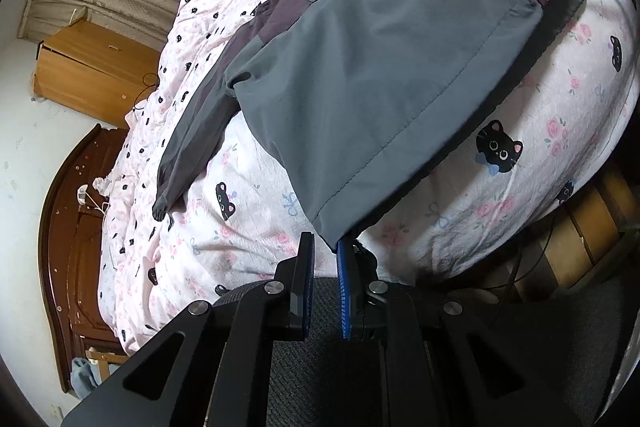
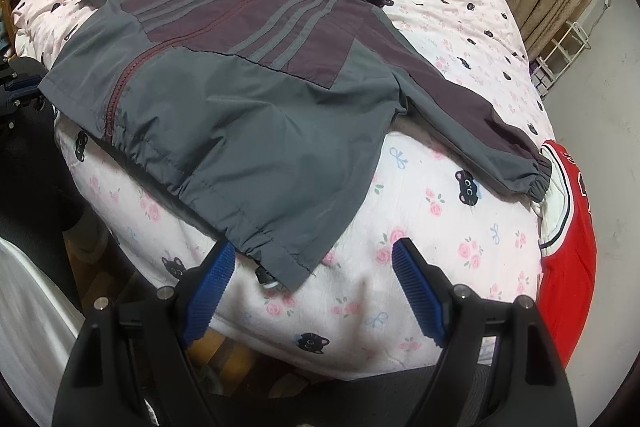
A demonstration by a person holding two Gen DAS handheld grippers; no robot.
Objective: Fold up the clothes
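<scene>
Grey and maroon, the jacket (image 2: 248,99) lies flat on the bed (image 2: 440,227), its hem corner clenched by the left hand-held gripper (image 1: 325,247), so the released right hand-held gripper (image 2: 316,259) should pinch the other hem corner just ahead before lifting both evenly.

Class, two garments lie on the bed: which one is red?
The red jersey with white trim at the bed's right edge; the zipped jacket is grey and maroon.
</scene>
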